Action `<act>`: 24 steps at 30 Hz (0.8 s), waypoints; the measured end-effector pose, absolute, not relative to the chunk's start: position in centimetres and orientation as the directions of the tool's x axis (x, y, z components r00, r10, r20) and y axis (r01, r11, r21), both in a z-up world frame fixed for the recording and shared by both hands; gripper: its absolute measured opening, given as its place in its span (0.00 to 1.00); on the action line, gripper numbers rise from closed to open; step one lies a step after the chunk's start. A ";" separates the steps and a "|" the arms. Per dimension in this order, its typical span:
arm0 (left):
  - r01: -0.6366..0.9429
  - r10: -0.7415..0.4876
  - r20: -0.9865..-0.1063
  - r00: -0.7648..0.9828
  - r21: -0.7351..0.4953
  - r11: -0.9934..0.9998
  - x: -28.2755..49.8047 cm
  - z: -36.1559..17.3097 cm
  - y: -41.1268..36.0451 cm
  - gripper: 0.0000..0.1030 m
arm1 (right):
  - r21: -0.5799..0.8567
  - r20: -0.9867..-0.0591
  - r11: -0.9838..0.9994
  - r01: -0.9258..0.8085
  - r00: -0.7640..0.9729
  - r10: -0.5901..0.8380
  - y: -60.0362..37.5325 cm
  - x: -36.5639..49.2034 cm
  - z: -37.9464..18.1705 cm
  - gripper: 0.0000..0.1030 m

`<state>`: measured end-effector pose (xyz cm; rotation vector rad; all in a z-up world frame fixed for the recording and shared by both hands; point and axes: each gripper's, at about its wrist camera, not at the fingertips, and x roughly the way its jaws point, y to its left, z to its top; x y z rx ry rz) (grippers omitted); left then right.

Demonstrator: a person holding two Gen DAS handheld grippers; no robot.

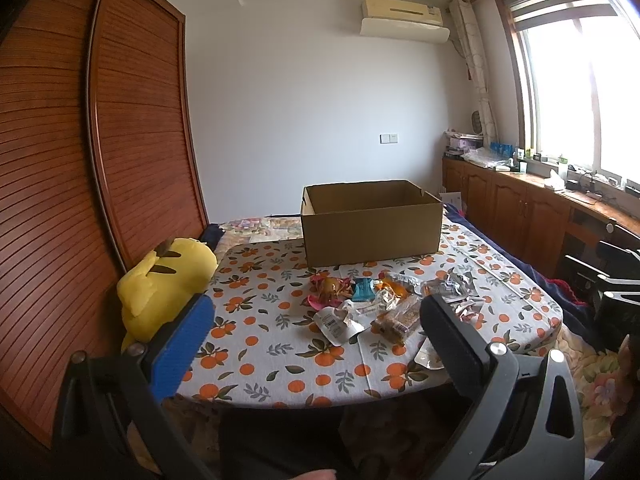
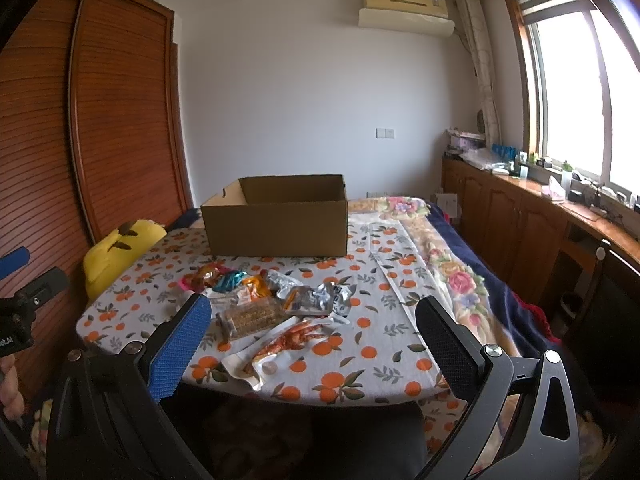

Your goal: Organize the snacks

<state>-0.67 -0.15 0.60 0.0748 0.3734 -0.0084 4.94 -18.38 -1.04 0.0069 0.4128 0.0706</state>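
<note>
both grippers are held low at the near edge of the table, pointing level toward the far wall. the left gripper [image 1: 316, 316] has its blue and black fingers spread wide, nothing between them, touching nothing. the right gripper [image 2: 314, 320] is spread just as wide and also grips nothing.

the heap of small crinkly snack packets [image 2: 272, 300] lies mid-frame in the right wrist view on the table's orange-print cloth [image 2: 372, 364], with a clear packet of red-orange chicken feet [image 2: 280, 346] nearest the lower edge. behind the heap, in the centre of the frame, stands an open brown cardboard box [image 2: 276, 224]. a yellow plush toy [image 1: 164, 284] slumps at the table's left edge, against the brown slatted wardrobe [image 1: 80, 160].
</note>
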 end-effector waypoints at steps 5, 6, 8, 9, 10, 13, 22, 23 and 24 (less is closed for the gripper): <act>0.025 0.003 -0.361 0.933 0.073 0.997 -0.8 0.8 -0.2 1.00 | 0.021 -0.401 0.997 -0.067 0.914 0.070 -18.4 5.0 -1.1 1.00; 0.024 0.005 -0.360 0.933 0.076 0.997 -0.9 0.8 -0.2 1.00 | 0.021 -0.401 0.998 -0.067 0.913 0.070 -18.4 5.0 -1.1 1.00; 0.022 0.009 -0.359 0.933 0.081 0.997 -0.9 0.8 -0.3 1.00 | 0.022 -0.401 0.998 -0.066 0.914 0.070 -18.5 5.0 -1.1 1.00; 0.022 0.009 -0.358 0.934 0.082 0.996 -0.9 0.9 -0.3 1.00 | 0.023 -0.401 0.998 -0.067 0.913 0.070 -18.4 5.0 -1.1 1.00; 0.022 0.008 -0.359 0.933 0.081 0.996 -0.9 0.9 -0.2 1.00 | 0.022 -0.401 0.997 -0.068 0.913 0.071 -18.4 5.0 -1.0 1.00; 0.024 0.006 -0.359 0.933 0.079 0.997 -0.8 1.0 -0.3 1.00 | 0.021 -0.400 0.997 -0.068 0.914 0.071 -18.4 4.9 -1.0 1.00; 0.024 0.006 -0.359 0.933 0.080 0.997 -0.9 1.0 -0.3 1.00 | 0.019 -0.399 0.998 -0.063 0.915 0.065 -18.5 5.0 -1.1 1.00; 0.026 0.004 -0.360 0.933 0.079 0.997 -0.9 1.0 -0.3 1.00 | 0.018 -0.398 0.998 -0.063 0.915 0.065 -18.5 5.0 -1.1 1.00; 0.026 0.004 -0.360 0.933 0.079 0.997 -1.0 1.0 -0.3 1.00 | 0.016 -0.398 0.998 -0.063 0.915 0.064 -18.5 5.0 -1.1 1.00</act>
